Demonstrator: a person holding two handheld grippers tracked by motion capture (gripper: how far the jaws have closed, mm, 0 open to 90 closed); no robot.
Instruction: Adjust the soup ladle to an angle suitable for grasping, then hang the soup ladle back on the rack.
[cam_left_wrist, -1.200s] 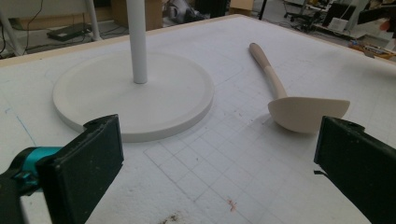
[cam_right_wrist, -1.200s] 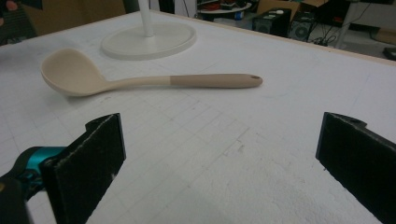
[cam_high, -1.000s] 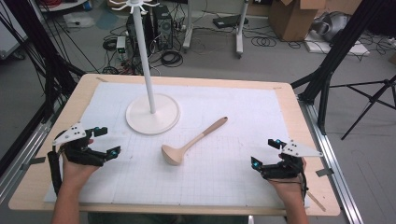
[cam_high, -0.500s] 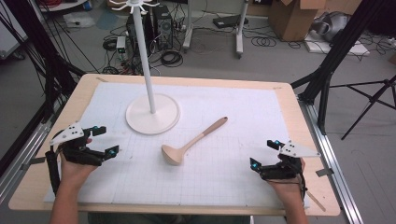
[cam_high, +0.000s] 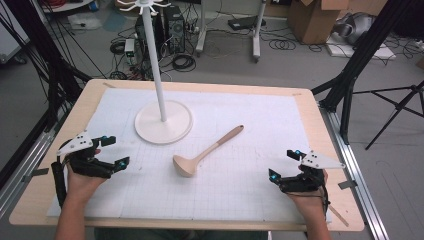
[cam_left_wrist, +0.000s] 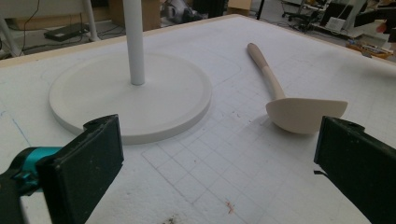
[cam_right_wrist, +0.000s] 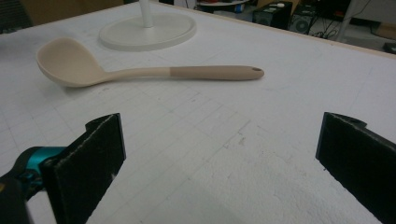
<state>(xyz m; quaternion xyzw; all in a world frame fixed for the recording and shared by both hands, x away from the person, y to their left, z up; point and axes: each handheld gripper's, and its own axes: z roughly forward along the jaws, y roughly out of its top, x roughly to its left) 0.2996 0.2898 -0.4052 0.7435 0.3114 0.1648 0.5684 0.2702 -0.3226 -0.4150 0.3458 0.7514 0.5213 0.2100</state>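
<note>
A beige ladle (cam_high: 205, 153) lies in the middle of the white gridded mat (cam_high: 240, 110), bowl toward me, handle pointing up and right. A white stand (cam_high: 163, 121) with a round base and tall pole rises behind it at the left. My left gripper (cam_high: 116, 151) rests near the mat's left edge, open and empty; its own view has the ladle's bowl (cam_left_wrist: 306, 113) ahead at the right and the stand's base (cam_left_wrist: 130, 95) ahead at the left. My right gripper (cam_high: 284, 164) sits low at the right, open and empty, with the ladle (cam_right_wrist: 140, 70) lying across in front of it.
The mat covers a wooden table (cam_high: 320, 125) with metal rails along both sides. Beyond the far edge the floor holds cables, computer boxes (cam_high: 172, 22) and cardboard boxes (cam_high: 312, 20). Black frame legs (cam_high: 360, 60) and a tripod stand at the right.
My left gripper has shifted slightly toward me and to the left. My right gripper has barely moved. The ladle and stand lie as before.
</note>
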